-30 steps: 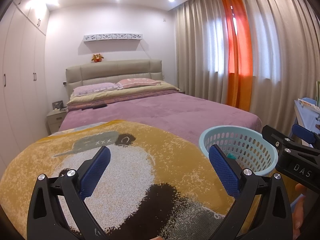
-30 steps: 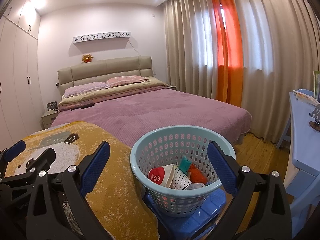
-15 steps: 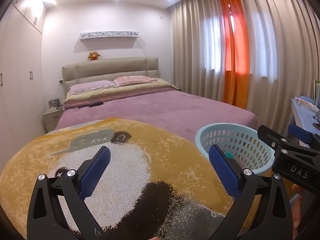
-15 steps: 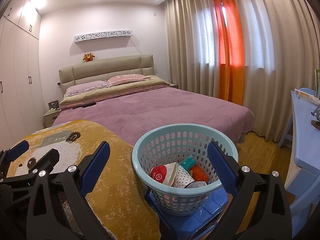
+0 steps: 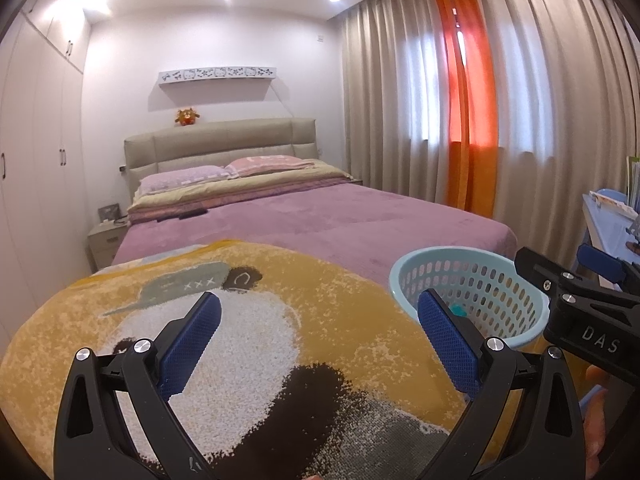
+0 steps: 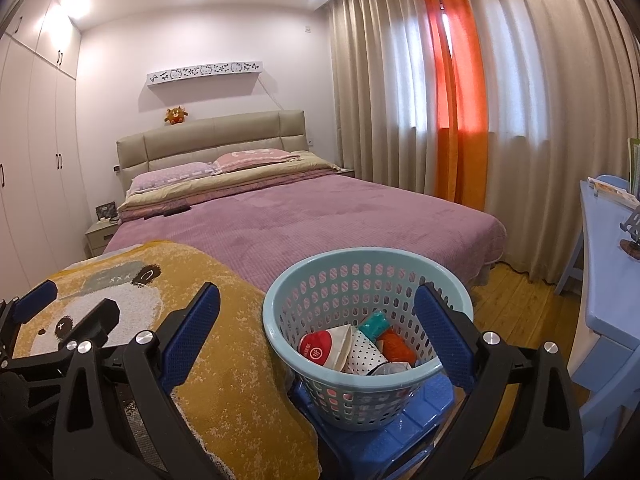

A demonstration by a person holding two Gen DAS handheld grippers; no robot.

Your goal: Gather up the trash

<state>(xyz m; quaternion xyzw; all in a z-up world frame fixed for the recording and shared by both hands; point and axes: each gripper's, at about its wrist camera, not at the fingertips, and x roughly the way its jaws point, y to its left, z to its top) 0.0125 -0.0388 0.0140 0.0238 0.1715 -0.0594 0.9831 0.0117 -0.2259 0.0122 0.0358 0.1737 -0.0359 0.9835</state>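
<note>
A light blue perforated basket (image 6: 362, 264) stands on a blue plastic stool (image 6: 408, 432) at the foot of the bed. It holds trash: a red and white cup (image 6: 320, 350), a dotted wrapper (image 6: 366, 358), a teal piece (image 6: 374, 322) and an orange piece (image 6: 396, 346). My right gripper (image 6: 316, 336) is open and empty, its jaws on either side of the basket's near rim. My left gripper (image 5: 318, 336) is open and empty above the yellow panda blanket (image 5: 240, 320). The basket (image 5: 472, 280) shows at the right in the left wrist view.
The purple bed (image 6: 320, 216) fills the middle of the room. A blue desk (image 6: 612, 280) and chair stand at the right, with wood floor (image 6: 516, 300) between. Curtains (image 6: 460, 100) hang behind, wardrobes (image 6: 32, 160) at left. The right gripper shows at the left wrist view's right edge (image 5: 576, 304).
Both views have drifted slightly; the basket sits a little lower in the left wrist view. Both grippers stay open and empty.
</note>
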